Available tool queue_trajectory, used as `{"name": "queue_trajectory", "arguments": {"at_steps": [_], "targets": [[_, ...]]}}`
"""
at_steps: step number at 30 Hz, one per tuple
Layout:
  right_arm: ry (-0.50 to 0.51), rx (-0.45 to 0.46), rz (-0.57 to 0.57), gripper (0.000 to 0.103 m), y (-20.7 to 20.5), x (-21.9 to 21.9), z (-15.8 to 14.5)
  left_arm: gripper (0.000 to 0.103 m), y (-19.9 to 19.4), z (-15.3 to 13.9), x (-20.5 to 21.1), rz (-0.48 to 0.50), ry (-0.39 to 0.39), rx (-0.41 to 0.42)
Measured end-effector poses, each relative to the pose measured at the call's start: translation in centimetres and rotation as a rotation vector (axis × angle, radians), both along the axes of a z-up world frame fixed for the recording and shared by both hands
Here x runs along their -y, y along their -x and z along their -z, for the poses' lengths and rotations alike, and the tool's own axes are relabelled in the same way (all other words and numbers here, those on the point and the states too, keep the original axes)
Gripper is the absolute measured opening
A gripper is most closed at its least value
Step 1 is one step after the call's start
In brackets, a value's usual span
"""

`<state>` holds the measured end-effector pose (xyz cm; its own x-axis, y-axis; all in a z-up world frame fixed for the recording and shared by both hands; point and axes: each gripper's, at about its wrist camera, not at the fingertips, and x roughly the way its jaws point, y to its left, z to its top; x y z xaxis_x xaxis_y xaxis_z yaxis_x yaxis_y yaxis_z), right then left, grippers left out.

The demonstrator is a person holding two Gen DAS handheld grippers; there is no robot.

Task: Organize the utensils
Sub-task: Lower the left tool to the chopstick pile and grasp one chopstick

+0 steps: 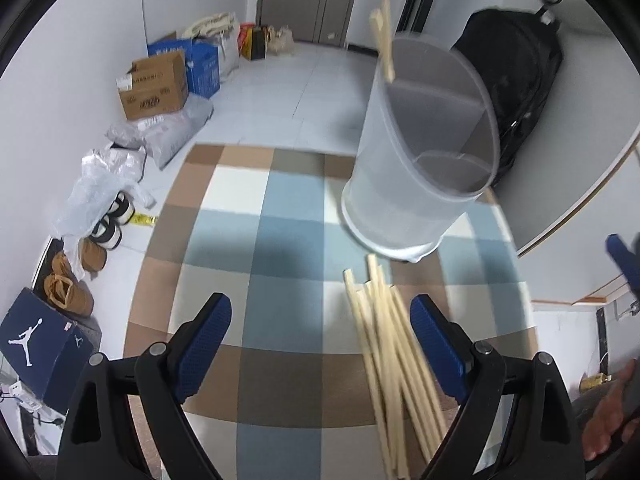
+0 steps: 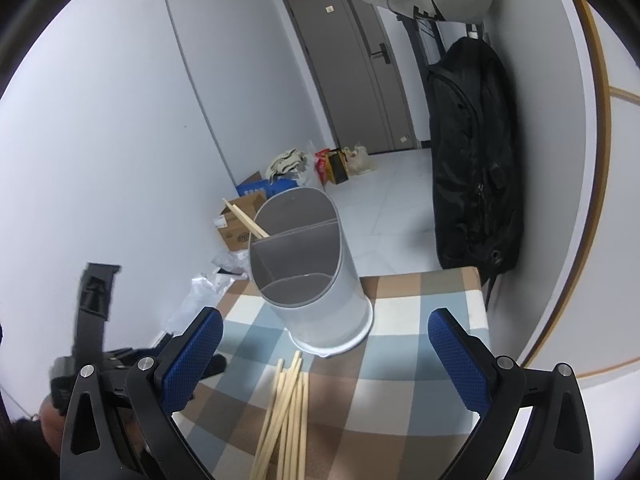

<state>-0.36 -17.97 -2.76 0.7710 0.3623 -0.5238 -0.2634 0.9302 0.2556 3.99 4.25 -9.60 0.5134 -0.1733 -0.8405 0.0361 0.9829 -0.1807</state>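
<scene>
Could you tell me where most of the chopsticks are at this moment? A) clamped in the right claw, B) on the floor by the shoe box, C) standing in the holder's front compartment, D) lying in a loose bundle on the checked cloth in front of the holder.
D: the chopstick bundle lies on the checked cloth before the holder, and only a pair leans in the rear compartment.

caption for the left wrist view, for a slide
Open left gripper above loose wooden chopsticks on a checked cloth, near a divided holder.
</scene>
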Motion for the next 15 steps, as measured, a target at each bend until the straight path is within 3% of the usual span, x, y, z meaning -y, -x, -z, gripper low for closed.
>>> {"name": "queue_trajectory", "arguments": {"at_steps": [8, 12, 15], "targets": [[0.003, -0.013, -0.040, 0.103, -0.8, -0.8, 0.3, 0.088, -1.4, 2.4, 0.9, 0.032, -0.054, -0.098], [0.006, -0.002, -0.051, 0.103, -1.1, -1.1, 0.2, 0.086, -2.5, 3.2, 1.0, 0.024, -0.027, -0.142], [-0.015, 0.013, -0.033, 0.103, -1.3, -0.8, 0.1, 0.071, -3.4, 4.1, 1.1, 0.019, -0.039, -0.186]]}}
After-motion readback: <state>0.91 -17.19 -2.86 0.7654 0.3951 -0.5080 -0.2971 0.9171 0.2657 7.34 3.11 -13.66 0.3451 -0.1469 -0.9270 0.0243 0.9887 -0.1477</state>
